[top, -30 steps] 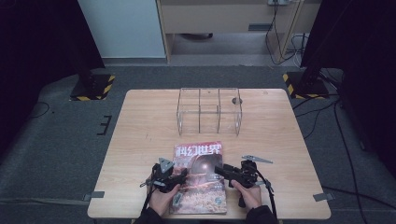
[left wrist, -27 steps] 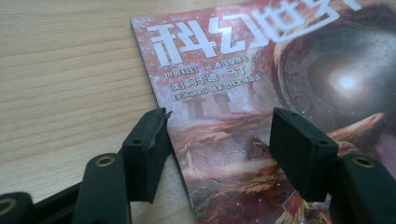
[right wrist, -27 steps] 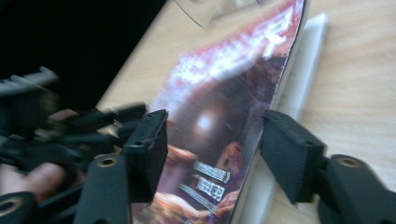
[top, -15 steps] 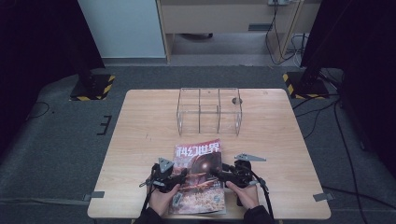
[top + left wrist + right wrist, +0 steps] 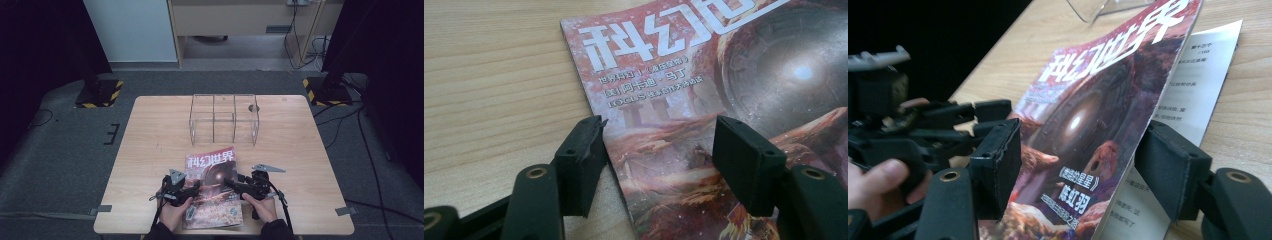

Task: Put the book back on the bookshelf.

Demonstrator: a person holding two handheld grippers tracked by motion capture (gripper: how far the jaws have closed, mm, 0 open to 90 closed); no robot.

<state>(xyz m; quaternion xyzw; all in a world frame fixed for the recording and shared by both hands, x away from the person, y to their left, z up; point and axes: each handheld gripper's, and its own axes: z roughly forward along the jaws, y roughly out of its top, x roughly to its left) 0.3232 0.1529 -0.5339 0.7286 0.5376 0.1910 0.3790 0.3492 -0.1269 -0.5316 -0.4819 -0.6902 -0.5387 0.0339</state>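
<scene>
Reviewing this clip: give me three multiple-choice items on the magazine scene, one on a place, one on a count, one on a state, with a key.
1. Where does the magazine lie on the table?
A. at the near edge, between the two grippers
B. inside the clear rack
C. at the far left corner

2. How many compartments does the clear rack show side by side?
A. one
B. three
C. five

3. How is the magazine's front cover in the right gripper view?
A. flat and closed
B. lifted at its open edge, a white inner page showing under it
C. torn off

Key: 1 A, the high view shows it near the person, with the left gripper and right gripper at its sides. 2 B, two inner dividers split the rack. 3 B, the white page lies on the table below the raised cover.
</scene>
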